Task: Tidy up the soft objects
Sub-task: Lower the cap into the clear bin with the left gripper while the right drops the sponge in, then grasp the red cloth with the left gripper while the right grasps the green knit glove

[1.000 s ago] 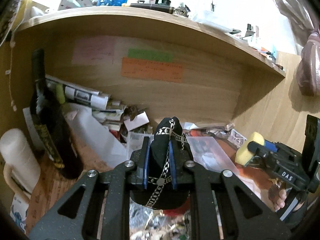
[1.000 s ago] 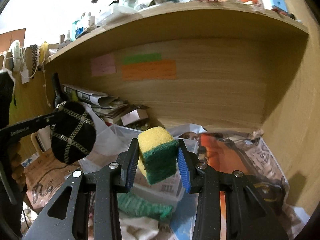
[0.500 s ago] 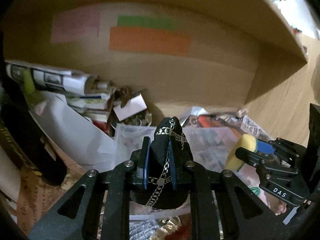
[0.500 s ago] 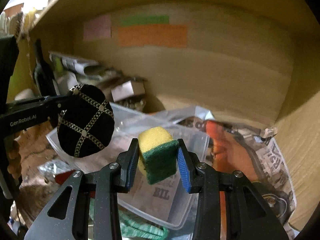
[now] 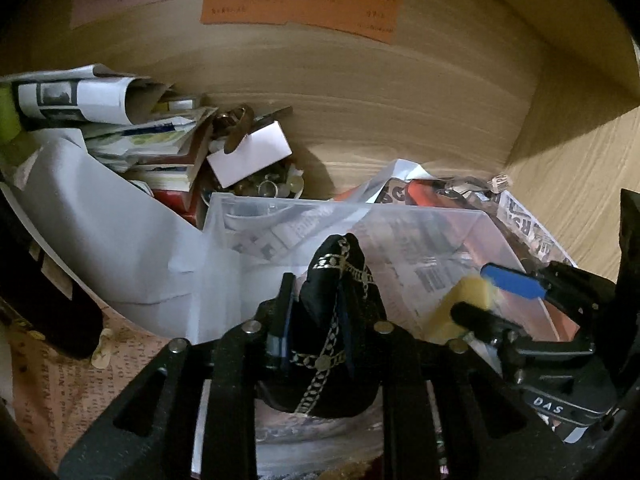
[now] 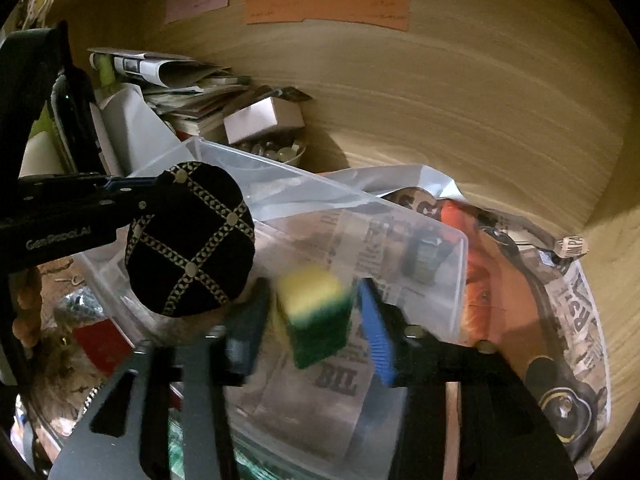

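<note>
My left gripper (image 5: 318,320) is shut on a black soft pouch with a gold chain pattern (image 5: 336,320), held over a clear plastic bin (image 5: 224,216). The pouch shows in the right wrist view (image 6: 190,238) as a round black shape above the bin's (image 6: 460,280) left side. In the right wrist view my right gripper (image 6: 310,328) has its jaws spread, and a yellow and green sponge (image 6: 316,316) sits blurred between them with a gap on each side, over the bin. The sponge (image 5: 456,304) and right gripper also show at the right of the left wrist view.
The bin stands on newspaper (image 6: 576,304) inside a wooden shelf recess. A stack of papers and magazines (image 5: 132,140), a white box (image 5: 250,152) and a dish of small trinkets (image 6: 272,152) lie behind it. A dark bottle (image 5: 44,300) stands at the left.
Both grippers have moved forward and down over the clear bin. My right gripper's jaws have spread away from the sponge, which now looks blurred between them.
</note>
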Action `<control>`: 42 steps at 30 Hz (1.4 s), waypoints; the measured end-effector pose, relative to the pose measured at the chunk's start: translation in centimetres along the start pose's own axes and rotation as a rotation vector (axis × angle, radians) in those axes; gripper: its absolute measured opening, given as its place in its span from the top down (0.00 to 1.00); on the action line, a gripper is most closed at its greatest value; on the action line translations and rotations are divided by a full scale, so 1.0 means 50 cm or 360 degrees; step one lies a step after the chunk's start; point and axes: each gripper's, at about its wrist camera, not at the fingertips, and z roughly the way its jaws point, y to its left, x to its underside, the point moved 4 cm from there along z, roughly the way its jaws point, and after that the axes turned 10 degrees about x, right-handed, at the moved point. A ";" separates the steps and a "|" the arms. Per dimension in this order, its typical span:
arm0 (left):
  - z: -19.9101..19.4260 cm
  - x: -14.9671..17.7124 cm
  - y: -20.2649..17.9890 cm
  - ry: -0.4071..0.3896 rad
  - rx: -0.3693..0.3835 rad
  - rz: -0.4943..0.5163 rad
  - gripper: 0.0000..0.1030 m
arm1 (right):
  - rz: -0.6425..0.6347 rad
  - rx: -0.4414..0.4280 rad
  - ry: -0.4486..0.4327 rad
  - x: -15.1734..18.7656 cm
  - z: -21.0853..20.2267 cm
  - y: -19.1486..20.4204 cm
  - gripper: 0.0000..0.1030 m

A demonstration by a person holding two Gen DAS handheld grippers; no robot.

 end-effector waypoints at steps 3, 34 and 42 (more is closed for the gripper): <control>-0.014 -0.002 -0.007 -0.0030 -0.0002 0.0014 0.69 | 0.0009 0.0029 -0.0059 -0.005 -0.015 -0.003 0.36; -0.173 0.146 -0.063 -0.0117 0.0072 0.0068 0.34 | 0.0148 -0.0067 -0.0286 0.100 -0.194 0.018 0.22; -0.124 0.181 -0.065 -0.0013 0.0107 0.0036 0.35 | 0.0236 -0.0166 -0.0142 0.140 -0.143 0.030 0.22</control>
